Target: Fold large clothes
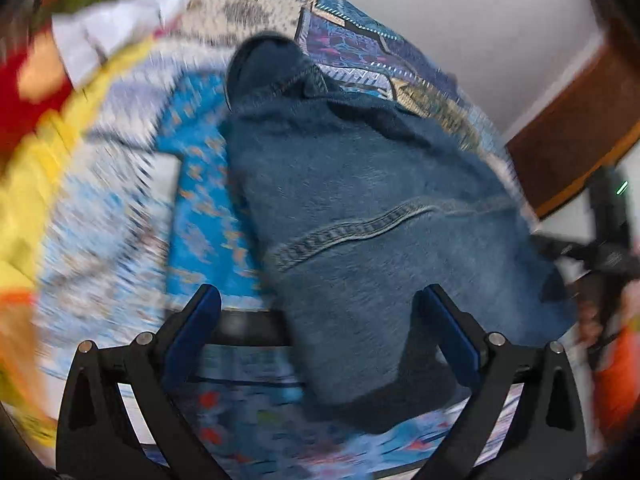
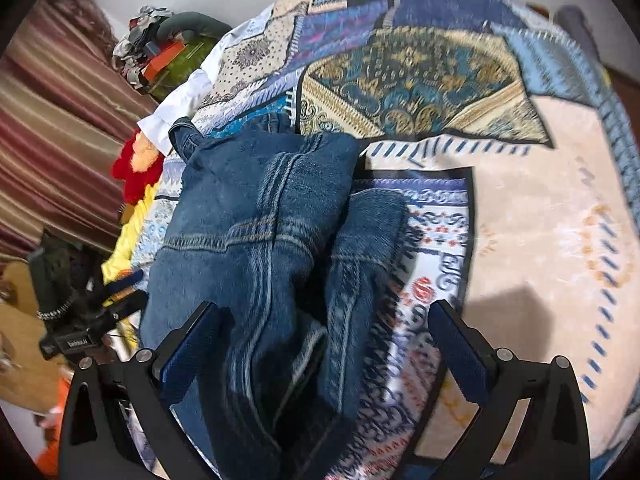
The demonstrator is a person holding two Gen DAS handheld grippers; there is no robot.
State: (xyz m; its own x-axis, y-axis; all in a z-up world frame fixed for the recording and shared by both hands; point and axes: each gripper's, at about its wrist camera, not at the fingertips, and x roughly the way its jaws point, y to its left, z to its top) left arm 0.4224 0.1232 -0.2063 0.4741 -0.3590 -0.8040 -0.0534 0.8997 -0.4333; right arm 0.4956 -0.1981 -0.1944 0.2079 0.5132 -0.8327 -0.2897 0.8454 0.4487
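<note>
A patchwork blanket (image 2: pixel 420 68) with blue, gold and cream panels fills most of both views and carries everything else. On it lie the jeans (image 2: pixel 256 240), a large piece of blue denim bunched into thick folds. In the right wrist view they run from the centre of the frame down to the bottom edge, a little left of the middle. In the left wrist view the jeans (image 1: pixel 360 200) take the centre and lower right, with a stitched seam curving across them.

The right hand-held gripper (image 2: pixel 324 316) stands at the bottom of its frame with its two blue fingers spread apart. The lower folds of the denim lie between them, closer to the left finger; I cannot tell if a finger touches the cloth. The left hand-held gripper (image 1: pixel 318 300) is also spread wide at the bottom of its frame, and the near end of the denim sits between its fingers, toward the right one.

At the upper left of the right wrist view are a striped curtain (image 2: pixel 52 120), a white cloth (image 2: pixel 180 104) and a red and yellow fabric (image 2: pixel 136 172). The left wrist view is blurred on its left side.
</note>
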